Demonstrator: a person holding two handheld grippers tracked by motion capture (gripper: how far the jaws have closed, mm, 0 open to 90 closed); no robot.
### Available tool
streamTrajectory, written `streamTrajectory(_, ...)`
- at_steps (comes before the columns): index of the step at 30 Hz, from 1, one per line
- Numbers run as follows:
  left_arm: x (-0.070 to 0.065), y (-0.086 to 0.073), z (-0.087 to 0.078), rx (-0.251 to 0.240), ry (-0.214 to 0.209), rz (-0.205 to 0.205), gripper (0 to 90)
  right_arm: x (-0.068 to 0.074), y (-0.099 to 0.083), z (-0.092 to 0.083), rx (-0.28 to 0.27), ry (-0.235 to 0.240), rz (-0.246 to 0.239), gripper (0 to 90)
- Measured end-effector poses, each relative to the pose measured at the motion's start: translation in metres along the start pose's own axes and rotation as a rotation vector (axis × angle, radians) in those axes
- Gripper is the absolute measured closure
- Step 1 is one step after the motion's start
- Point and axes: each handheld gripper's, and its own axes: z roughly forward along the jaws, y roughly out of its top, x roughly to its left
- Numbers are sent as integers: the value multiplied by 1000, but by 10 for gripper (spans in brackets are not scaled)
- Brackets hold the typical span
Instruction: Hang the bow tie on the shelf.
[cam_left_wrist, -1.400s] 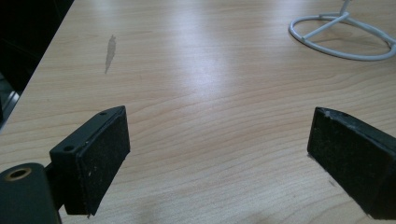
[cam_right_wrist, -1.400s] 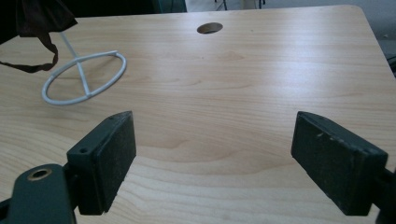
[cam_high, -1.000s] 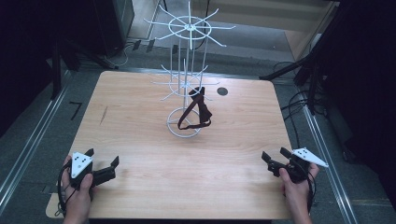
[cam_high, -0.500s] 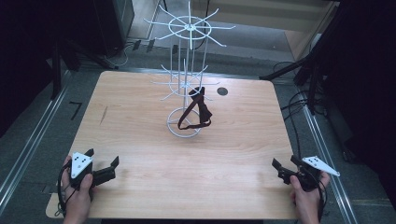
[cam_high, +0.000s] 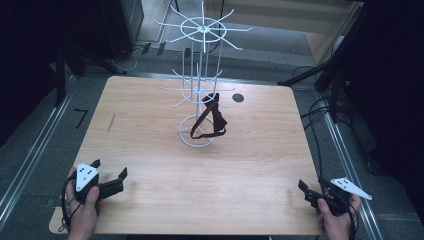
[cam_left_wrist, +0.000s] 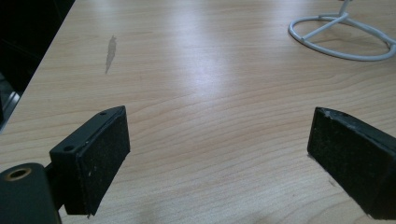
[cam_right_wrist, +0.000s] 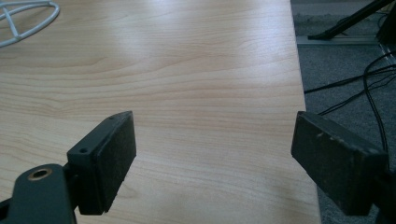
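A white wire rack (cam_high: 202, 75) stands at the table's middle back on a ring base (cam_left_wrist: 341, 39) (cam_right_wrist: 25, 18). A dark brown strap (cam_high: 210, 120) hangs from a hook on its lower tier and droops over the base ring. My left gripper (cam_high: 108, 169) rests in a hand at the near left corner, far from the rack. It is open, with bare wood between the pads (cam_left_wrist: 100, 158). My right gripper (cam_high: 311, 186) sits at the near right corner, by the table's right edge. It is open too, and nothing lies between its pads (cam_right_wrist: 105, 158).
The wooden table (cam_high: 150, 150) has a small dark round hole (cam_high: 238, 98) to the right of the rack and a grey smudge (cam_left_wrist: 110, 49) on its left half. Cables (cam_high: 320, 125) run over the floor off the right edge. Metal rails (cam_high: 30, 160) flank the table.
My right gripper has drawn back and to the right, toward the near right corner. The left gripper, the rack and the strap have not moved.
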Motion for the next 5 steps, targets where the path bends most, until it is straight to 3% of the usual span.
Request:
streamTrajectory(3,0,0,1,-1,1,4,61,2,1,1,-2,-3,-6,146)
streamTrajectory(5,-1,1,1,3,2,11,61,6,4,2,-15,25,1,152)
